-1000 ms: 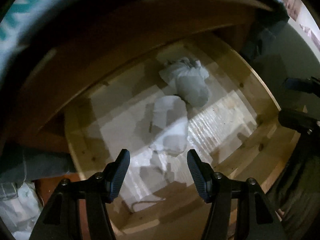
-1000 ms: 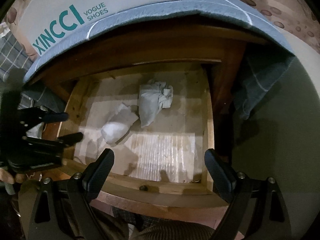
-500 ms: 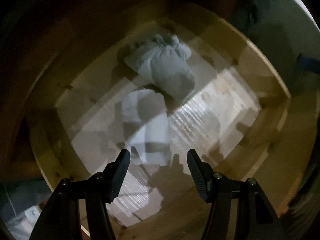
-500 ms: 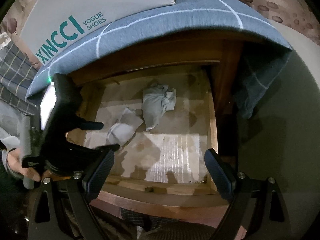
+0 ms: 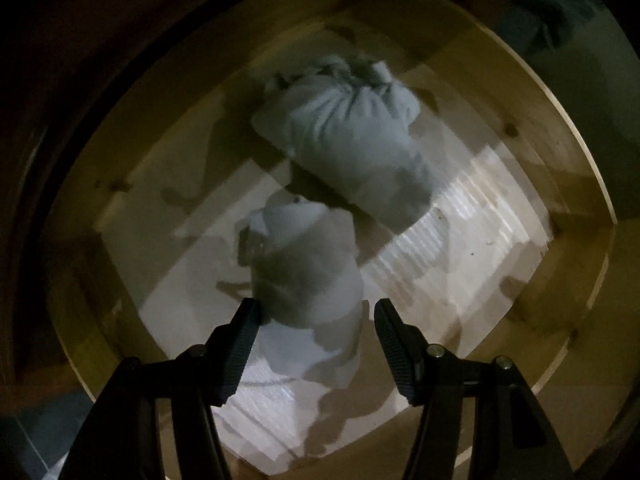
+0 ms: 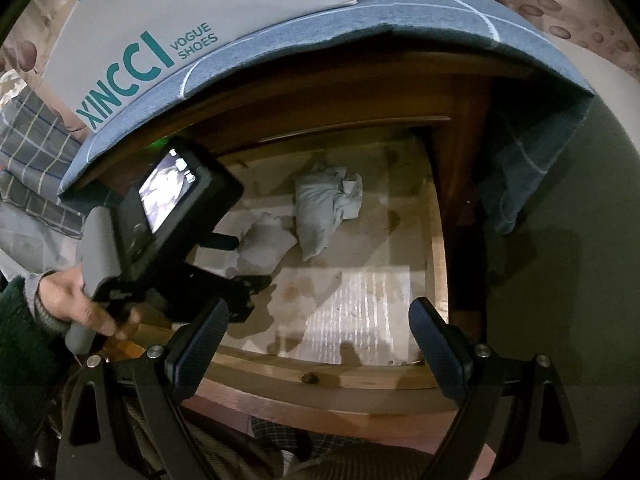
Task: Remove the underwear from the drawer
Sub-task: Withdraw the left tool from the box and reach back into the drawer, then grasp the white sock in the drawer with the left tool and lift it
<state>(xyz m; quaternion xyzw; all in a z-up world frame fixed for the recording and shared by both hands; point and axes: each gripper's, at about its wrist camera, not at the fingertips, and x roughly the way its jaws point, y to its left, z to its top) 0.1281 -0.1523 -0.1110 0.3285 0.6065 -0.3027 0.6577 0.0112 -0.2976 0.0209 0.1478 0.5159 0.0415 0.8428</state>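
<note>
An open wooden drawer [image 6: 438,280] fills the centre of the right wrist view, its pale lined bottom holding two bundles of underwear. The white underwear [image 6: 264,246] lies at centre left of the frame, and the grey underwear [image 6: 324,208], crumpled and knotted at one end, lies just beside it toward the upper right, the two touching or nearly so.

The left gripper [image 6: 236,260] reaches into the drawer from the left of that frame, gripped by the person's left hand [image 6: 80,304] in a dark green sleeve. The small screen on its back glows. Its fingers stand apart on either side of the near end of the white bundle; from this angle contact cannot be judged.

In the left wrist view, looking straight down, the left gripper [image 5: 316,320] has its fingers [image 5: 240,340] open around the lower end of the white underwear [image 5: 308,264]. The left finger tip sits at the cloth's edge and the right finger stands clear of it. The grey underwear [image 5: 352,144] lies above it in the frame, near the drawer's [image 5: 576,168] back corner. The picture is dim and somewhat blurred.

The right gripper [image 6: 320,332] hangs at the bottom of its own frame over the drawer's front edge, fingers spread wide with nothing between them.

Above the drawer, at the upper left of the right wrist frame, a grey shoe box [image 6: 192,12] printed "XINCCI VOGUE SHOES" rests on a blue cloth [image 6: 440,12] with white lines that drapes over the cabinet top.
</note>
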